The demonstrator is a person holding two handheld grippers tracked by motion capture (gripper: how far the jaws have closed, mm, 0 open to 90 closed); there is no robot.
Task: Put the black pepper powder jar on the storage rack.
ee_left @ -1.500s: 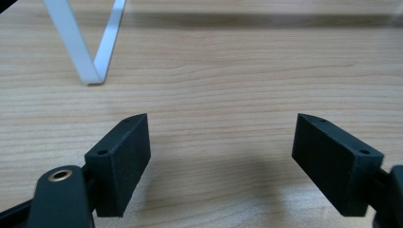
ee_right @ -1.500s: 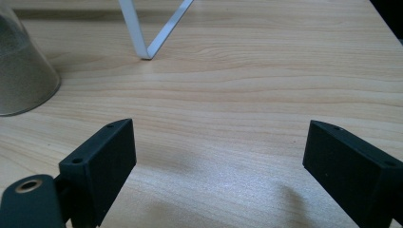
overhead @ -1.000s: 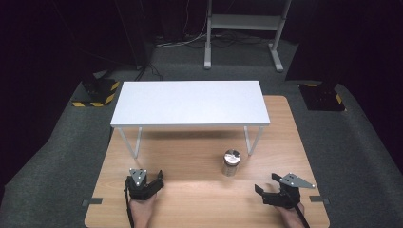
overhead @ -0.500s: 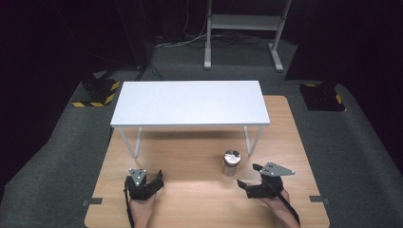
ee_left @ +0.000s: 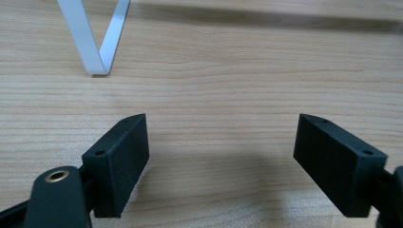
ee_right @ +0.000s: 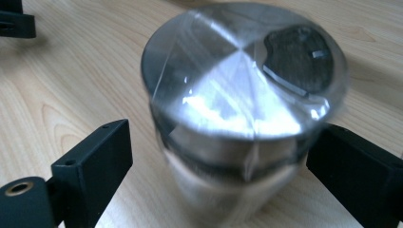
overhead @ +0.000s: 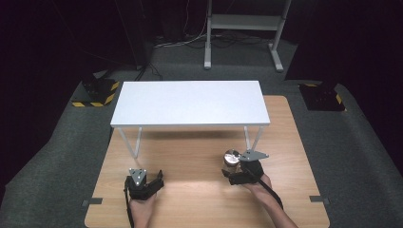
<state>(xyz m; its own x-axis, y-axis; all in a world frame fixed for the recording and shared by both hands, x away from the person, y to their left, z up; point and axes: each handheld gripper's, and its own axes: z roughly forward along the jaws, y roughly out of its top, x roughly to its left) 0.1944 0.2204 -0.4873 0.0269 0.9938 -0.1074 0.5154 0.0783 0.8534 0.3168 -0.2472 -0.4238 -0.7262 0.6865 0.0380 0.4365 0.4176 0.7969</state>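
Item: metal can (overhead: 231,158), round, shiny lid wrapped in clear film, a dark tab on the lid (ee_right: 298,58).
Location: upright on the wooden bench (overhead: 190,199), just in front of the right leg of the small white table (overhead: 190,102), which stands on the same bench.
Right hand-held gripper (overhead: 236,177): jaws apart, one on each side of the can's body; in the right gripper view the can (ee_right: 242,114) sits between them, and whether either pad touches it cannot be told.
Left hand-held gripper (overhead: 151,181): jaws wide apart over bare wood, holding nothing; well apart from the can; a white table leg (ee_left: 97,38) lies ahead of it.
Progress: judged early. The reach to the can looks complete; closing on it, lifting it and setting it anywhere are all left to do.
Next need: judged to be a squeeze low on the body, since the film may be slippery.
Markings: no brand, label or writing readable on the can, table or grippers.
Surroundings: yellow-and-black striped block (overhead: 95,92) on the grey floor.
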